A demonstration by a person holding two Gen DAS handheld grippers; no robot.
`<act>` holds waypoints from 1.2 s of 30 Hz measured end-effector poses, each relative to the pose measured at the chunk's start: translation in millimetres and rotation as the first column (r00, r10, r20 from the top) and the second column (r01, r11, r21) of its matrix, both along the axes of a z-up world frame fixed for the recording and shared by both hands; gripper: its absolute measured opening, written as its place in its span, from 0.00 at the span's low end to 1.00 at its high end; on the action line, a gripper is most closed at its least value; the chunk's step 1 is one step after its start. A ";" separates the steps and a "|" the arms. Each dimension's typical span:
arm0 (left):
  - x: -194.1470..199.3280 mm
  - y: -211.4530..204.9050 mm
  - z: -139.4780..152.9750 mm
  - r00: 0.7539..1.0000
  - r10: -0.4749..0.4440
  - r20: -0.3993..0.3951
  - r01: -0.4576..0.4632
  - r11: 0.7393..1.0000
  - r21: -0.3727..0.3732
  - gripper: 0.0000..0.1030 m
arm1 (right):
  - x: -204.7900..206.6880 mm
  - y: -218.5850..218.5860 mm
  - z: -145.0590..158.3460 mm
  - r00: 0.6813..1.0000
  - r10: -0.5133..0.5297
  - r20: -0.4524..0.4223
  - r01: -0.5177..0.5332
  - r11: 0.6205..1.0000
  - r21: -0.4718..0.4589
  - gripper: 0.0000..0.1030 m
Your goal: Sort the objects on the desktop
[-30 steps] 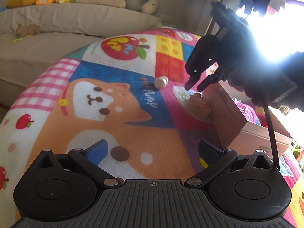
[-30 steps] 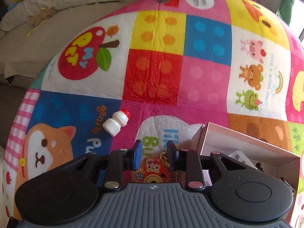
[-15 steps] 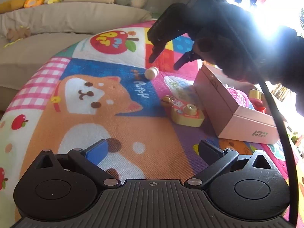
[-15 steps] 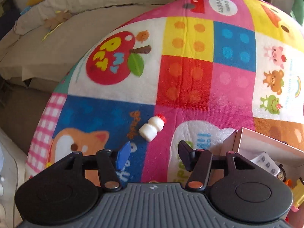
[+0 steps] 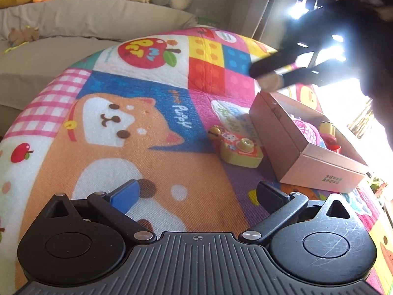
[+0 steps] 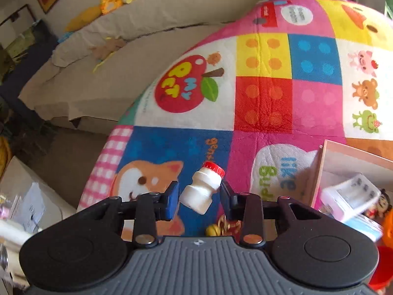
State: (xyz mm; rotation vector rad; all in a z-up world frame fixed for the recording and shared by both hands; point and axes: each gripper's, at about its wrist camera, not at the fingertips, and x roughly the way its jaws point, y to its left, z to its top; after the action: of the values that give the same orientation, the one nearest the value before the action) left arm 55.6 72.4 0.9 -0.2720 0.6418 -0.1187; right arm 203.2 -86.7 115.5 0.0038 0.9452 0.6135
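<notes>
Colourful cartoon play mat [image 5: 152, 147] covers the surface, printed with a dog, an apple and block squares; beige sofa [image 5: 86, 24] behind it with plush toys along the top. Pink cardboard box [image 5: 289, 142] sits open on the mat at the right in the left wrist view, holding a pink item, a yellow-and-red piece and, in the right wrist view, a white blister pack [image 6: 353, 194]. Yellow toy camera keychain [image 5: 239, 148] with a small bell lies on the mat just beside the box's near-left wall. Left gripper [image 5: 196, 194] hovers over the mat, jaws spread wide, nothing between them. Right gripper [image 6: 200, 194] is up off the mat near the box's far corner; jaws closing, with a small white bottle [image 6: 202, 188] with a red cap between them, tilted, cap pointing up-right. Blue left pad and black right pad both touch the bottle's body. In the left wrist view the bottle [image 5: 271, 81] shows as a blurred pale end between the dark fingers, above the box's far corner.
</notes>
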 end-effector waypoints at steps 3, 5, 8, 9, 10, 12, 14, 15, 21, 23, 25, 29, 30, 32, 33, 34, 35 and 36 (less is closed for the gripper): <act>0.8 -3.9 0.1 1.000 0.001 -0.004 -0.001 1.000 0.023 1.00 | -38.3 -33.7 3.3 0.999 0.018 0.036 -0.018 1.000 -0.011 0.35; 1.9 -7.6 0.3 1.000 0.001 -0.010 0.000 0.999 0.048 1.00 | -71.2 -64.3 -5.1 0.998 0.016 0.061 -0.013 0.998 -0.058 0.35; 3.5 -11.8 -0.1 1.000 0.001 -0.018 0.001 0.997 0.080 1.00 | -107.0 -96.8 -33.1 0.997 -0.011 0.072 0.021 0.990 -0.137 0.35; 3.6 -13.0 -0.2 1.000 0.001 -0.020 0.001 0.996 0.089 1.00 | -114.8 -106.1 -42.4 0.997 -0.025 0.073 0.035 0.988 -0.148 0.35; 3.8 -14.2 -0.3 1.000 0.002 -0.023 0.000 0.995 0.098 1.00 | -120.7 -113.2 -51.6 0.995 -0.039 0.087 0.052 0.986 -0.161 0.35; 4.0 -17.0 -0.2 1.000 0.005 -0.028 -0.002 0.993 0.118 1.00 | -134.9 -122.5 -66.5 0.985 -0.057 0.165 0.091 0.974 -0.205 0.36; 4.8 -21.3 -0.3 0.999 0.011 -0.036 -0.006 0.989 0.149 1.00 | -144.1 -127.9 -76.0 0.972 -0.063 0.226 0.113 0.970 -0.217 0.51; 5.3 -23.8 -0.3 0.999 0.017 -0.040 -0.010 0.986 0.168 1.00 | -146.8 -130.5 -78.3 0.968 -0.068 0.240 0.119 0.972 -0.204 0.66; 10.5 -39.9 2.7 0.999 0.036 -0.040 -0.024 0.961 0.277 1.00 | -171.8 -147.1 -93.6 0.939 -0.140 0.315 0.188 0.973 -0.130 0.98; 14.2 -48.6 7.1 1.000 0.011 -0.014 -0.007 0.958 0.287 1.00 | -180.6 -153.3 -96.7 0.930 -0.160 0.331 0.203 0.974 -0.099 1.00; 22.0 -60.8 11.4 1.000 -0.017 0.003 0.016 0.953 0.302 1.00 | -185.1 -158.1 -99.7 0.925 -0.185 0.331 0.221 0.973 -0.072 1.00; 41.4 -83.4 12.1 0.998 -0.062 0.033 0.047 0.942 0.332 1.00 | -183.4 -163.9 -100.5 0.918 -0.237 0.317 0.262 0.964 -0.040 1.00; 46.6 -87.3 11.4 0.998 -0.059 0.033 0.045 0.939 0.340 1.00 | -181.5 -164.8 -101.4 0.920 -0.248 0.305 0.272 0.961 -0.038 1.00; 56.5 -91.6 10.2 0.998 -0.051 0.028 0.038 0.936 0.350 1.00 | -173.9 -169.5 -105.1 0.921 -0.293 0.259 0.309 0.951 -0.025 1.00; 59.9 -92.0 10.0 0.998 -0.049 0.028 0.036 0.937 0.349 1.00 | -173.9 -169.5 -105.1 0.921 -0.293 0.259 0.309 0.951 -0.025 1.00; 62.8 -91.9 9.7 0.999 -0.047 0.027 0.035 0.937 0.346 1.00 | -172.1 -172.0 -106.2 0.920 -0.305 0.245 0.318 0.948 -0.018 1.00; 66.2 -90.9 9.0 0.999 -0.043 0.024 0.033 0.939 0.341 1.00 | -170.3 -173.8 -107.0 0.921 -0.314 0.233 0.325 0.945 -0.012 1.00; 68.4 -89.7 8.6 0.999 -0.042 0.021 0.032 0.942 0.333 0.99 | -168.4 -176.6 -108.3 0.921 -0.324 0.216 0.332 0.943 -0.001 1.00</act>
State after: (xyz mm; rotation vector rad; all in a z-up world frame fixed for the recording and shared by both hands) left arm 124.0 -17.2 9.6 0.0688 0.6289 -0.0482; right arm 34.8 -263.2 7.1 0.0609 0.7255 0.2775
